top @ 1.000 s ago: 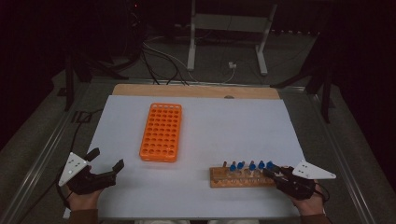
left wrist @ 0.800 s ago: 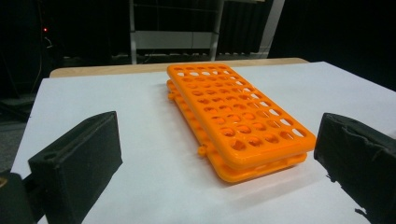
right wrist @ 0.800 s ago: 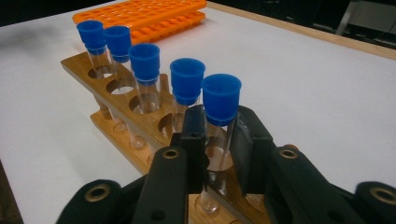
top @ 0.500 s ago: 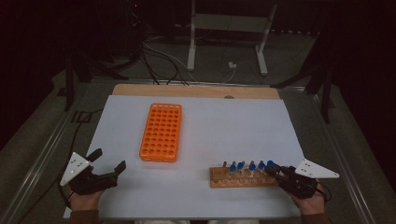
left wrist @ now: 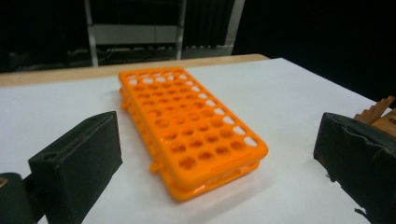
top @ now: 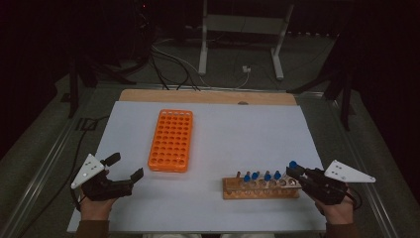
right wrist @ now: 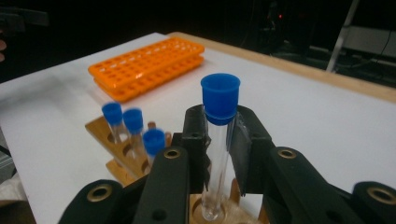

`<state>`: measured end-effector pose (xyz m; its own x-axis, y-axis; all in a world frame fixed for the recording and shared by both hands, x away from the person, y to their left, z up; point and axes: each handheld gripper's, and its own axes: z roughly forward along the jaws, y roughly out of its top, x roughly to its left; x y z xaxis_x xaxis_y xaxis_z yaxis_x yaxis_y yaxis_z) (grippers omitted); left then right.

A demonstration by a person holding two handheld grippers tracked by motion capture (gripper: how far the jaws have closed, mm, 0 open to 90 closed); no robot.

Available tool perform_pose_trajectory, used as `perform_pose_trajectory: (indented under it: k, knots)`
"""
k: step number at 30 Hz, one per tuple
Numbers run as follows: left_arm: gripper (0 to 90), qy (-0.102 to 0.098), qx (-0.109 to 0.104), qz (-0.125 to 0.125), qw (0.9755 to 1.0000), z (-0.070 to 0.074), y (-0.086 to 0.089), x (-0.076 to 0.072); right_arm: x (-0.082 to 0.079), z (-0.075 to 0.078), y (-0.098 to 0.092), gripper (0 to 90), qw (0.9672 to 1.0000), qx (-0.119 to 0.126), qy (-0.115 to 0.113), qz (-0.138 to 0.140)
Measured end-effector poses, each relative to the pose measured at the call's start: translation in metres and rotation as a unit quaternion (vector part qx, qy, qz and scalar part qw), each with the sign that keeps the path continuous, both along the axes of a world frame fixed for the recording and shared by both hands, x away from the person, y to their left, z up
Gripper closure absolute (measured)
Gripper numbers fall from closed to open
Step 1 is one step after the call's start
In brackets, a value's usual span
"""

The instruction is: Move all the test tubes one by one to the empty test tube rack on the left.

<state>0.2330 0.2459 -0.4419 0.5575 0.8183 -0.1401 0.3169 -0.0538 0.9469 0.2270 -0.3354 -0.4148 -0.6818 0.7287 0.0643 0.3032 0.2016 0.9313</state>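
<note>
An orange tube rack (top: 171, 140) lies on the white table sheet, left of centre, its holes bare (left wrist: 191, 130). A wooden rack (top: 261, 187) near the front right holds several clear tubes with blue caps (right wrist: 133, 121). My right gripper (top: 296, 172) is shut on one blue-capped tube (right wrist: 219, 140) at the rack's right end; the tube's foot stands in a hole of the wooden rack. My left gripper (top: 125, 167) rests open at the front left, a little short of the orange rack, with nothing between its fingers (left wrist: 79, 165).
The white sheet (top: 237, 134) covers a wooden table whose back edge (top: 208, 96) shows bare. Beyond it, the dark floor carries cables and a metal stand (top: 242, 44). Open sheet lies between the two racks.
The right gripper has edged slightly right and up with the tube at the rack's right end. The left gripper has barely moved.
</note>
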Motion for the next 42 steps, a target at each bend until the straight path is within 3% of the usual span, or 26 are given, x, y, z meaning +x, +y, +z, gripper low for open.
perform_pose_trajectory:
  k: [5,12,23,27,35,37,42]
  knots:
    - [1.7,-0.016,0.004,-0.023,0.9996,0.004,-0.01,0.01,0.004,0.016,-0.003,77.2,0.9998,0.007,-0.018,-0.004]
    - [1.7,-0.018,0.008,-0.051,0.9985,0.014,-0.026,0.023,0.019,0.029,0.005,77.2,0.9996,0.008,-0.027,-0.003]
    - [1.8,-0.037,0.018,-0.074,0.9964,0.024,-0.069,0.038,0.045,0.039,0.055,77.1,0.999,0.011,-0.031,0.029]
    - [2.6,-0.057,0.022,-0.091,0.994,0.029,-0.086,0.044,0.05,0.043,0.071,77.1,0.9986,0.018,-0.029,0.04]
    - [2.2,-0.056,0.026,-0.105,0.9926,0.038,-0.106,0.052,0.057,0.046,0.106,77.1,0.9976,0.014,-0.022,0.064]
    - [2.1,-0.043,0.02,-0.11,0.9928,0.04,-0.113,0.057,0.059,0.047,0.113,77.1,0.9974,0.015,-0.019,0.068]
    - [2.1,-0.047,0.008,-0.123,0.9912,0.041,-0.122,0.062,0.065,0.047,0.129,77.1,0.997,0.013,-0.011,0.075]
